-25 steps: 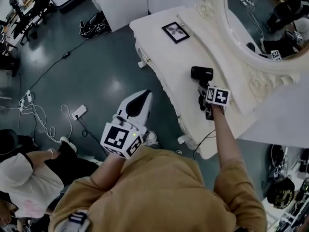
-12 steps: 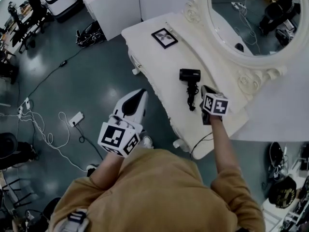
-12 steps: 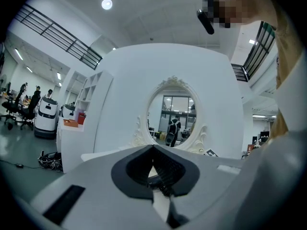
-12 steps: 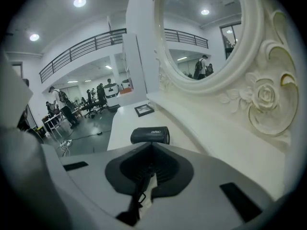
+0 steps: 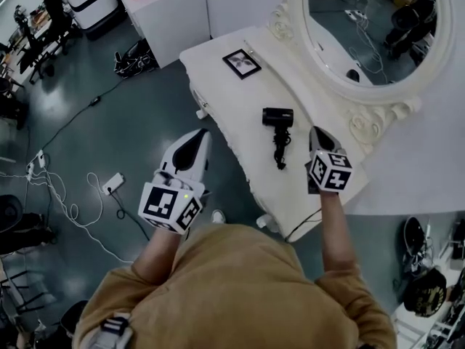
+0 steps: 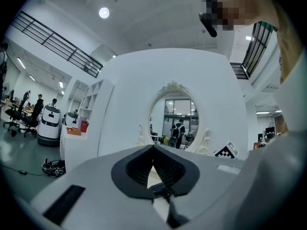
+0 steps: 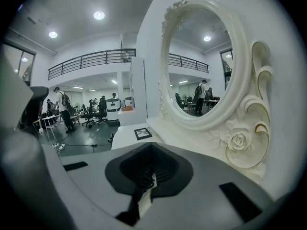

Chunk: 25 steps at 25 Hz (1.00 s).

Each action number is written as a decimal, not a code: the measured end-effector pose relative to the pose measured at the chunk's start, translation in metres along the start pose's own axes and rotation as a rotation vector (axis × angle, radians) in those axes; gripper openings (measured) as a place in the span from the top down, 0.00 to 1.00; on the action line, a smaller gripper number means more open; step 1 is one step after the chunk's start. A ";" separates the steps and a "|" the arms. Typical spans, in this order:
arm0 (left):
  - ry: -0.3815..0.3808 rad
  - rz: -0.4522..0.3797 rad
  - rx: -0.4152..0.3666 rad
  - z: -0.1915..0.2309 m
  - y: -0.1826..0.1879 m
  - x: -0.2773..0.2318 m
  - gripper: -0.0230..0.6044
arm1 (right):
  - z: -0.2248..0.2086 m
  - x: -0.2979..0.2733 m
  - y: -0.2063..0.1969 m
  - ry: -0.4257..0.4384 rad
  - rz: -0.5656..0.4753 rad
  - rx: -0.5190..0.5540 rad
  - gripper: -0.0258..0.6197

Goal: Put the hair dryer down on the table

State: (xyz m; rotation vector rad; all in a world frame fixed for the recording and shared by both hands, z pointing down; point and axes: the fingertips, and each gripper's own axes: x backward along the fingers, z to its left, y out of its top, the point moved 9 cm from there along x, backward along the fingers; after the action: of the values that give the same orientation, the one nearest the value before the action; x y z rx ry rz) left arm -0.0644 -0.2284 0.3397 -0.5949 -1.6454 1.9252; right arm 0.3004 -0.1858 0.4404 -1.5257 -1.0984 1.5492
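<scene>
The black hair dryer point(image 5: 277, 119) lies flat on the white dressing table point(image 5: 232, 100), its handle and cord trailing toward the front edge. My right gripper point(image 5: 318, 132) hovers just right of it, apart from it, jaws shut on nothing; they also look shut in the right gripper view point(image 7: 152, 146). My left gripper point(image 5: 201, 134) hangs over the floor left of the table, shut and empty, pointing at the oval mirror point(image 6: 175, 121) in the left gripper view point(image 6: 153, 150).
A small framed picture point(image 5: 242, 62) rests on the table's far left end. The ornate oval mirror point(image 5: 370, 27) rises behind the table. Cables and a power strip point(image 5: 112, 184) lie on the dark floor. White cabinets point(image 5: 171, 13) stand beyond.
My right gripper has let go of the hair dryer, shut, and drawn back to the right. The dryer now lies alone on the table. My left gripper stayed roughly where it was.
</scene>
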 end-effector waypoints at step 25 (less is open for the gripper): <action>0.070 -0.090 -0.086 -0.041 0.034 0.022 0.96 | -0.003 0.180 0.089 -0.022 -0.429 0.194 0.96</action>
State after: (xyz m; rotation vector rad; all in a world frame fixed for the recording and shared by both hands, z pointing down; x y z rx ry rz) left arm -0.0586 -0.1868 0.2995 -0.6041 -1.6885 1.7573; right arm 0.2979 -0.0577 0.2854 -1.0615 -1.1606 1.3309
